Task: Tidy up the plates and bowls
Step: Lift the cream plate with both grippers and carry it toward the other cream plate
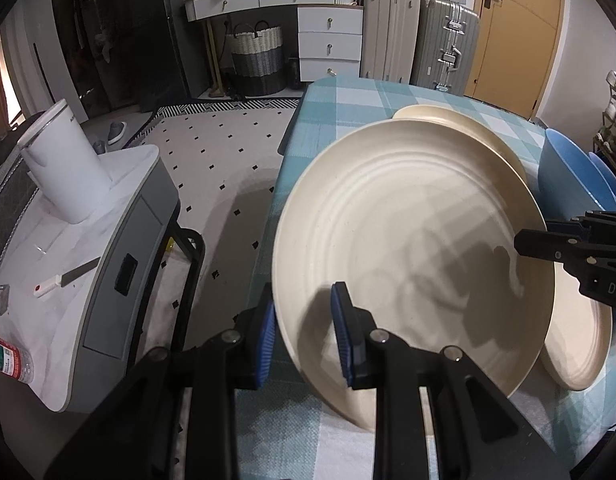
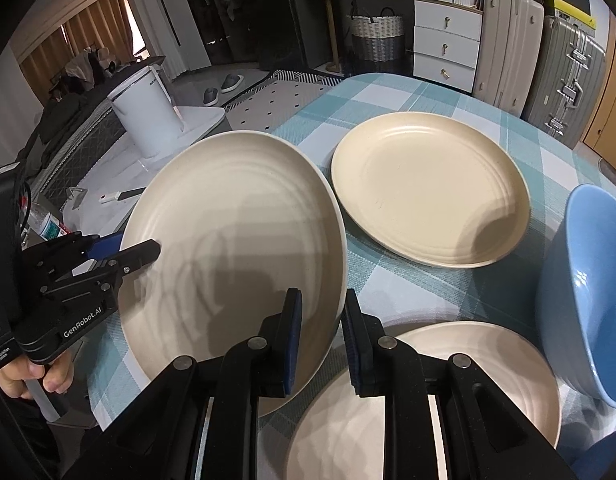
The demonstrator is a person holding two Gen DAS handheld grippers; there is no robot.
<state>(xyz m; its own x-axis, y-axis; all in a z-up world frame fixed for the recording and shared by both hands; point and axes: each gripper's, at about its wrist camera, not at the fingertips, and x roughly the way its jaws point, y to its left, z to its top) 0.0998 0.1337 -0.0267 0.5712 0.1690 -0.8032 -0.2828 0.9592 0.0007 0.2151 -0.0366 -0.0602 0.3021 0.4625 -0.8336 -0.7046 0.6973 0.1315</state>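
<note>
A large cream plate (image 1: 408, 240) hangs tilted above the table, held from both sides. My left gripper (image 1: 303, 328) is shut on its left rim, one blue pad above and one below. My right gripper (image 2: 322, 328) is shut on the opposite rim of the same plate (image 2: 235, 232). Each gripper shows in the other's view: the right gripper (image 1: 526, 242) and the left gripper (image 2: 127, 248), with a hand on its handle. A second cream plate (image 2: 428, 188) lies flat further back. A third cream plate (image 2: 488, 360) lies under my right gripper. A blue bowl (image 2: 588, 288) stands at the right.
The table wears a teal checked cloth (image 2: 388, 92). To the left stands a white side table (image 1: 119, 168) with a white kettle (image 1: 63, 164), a knife (image 1: 67, 276) and a plastic bottle (image 1: 7, 360). A drawer unit, basket and suitcases line the far wall.
</note>
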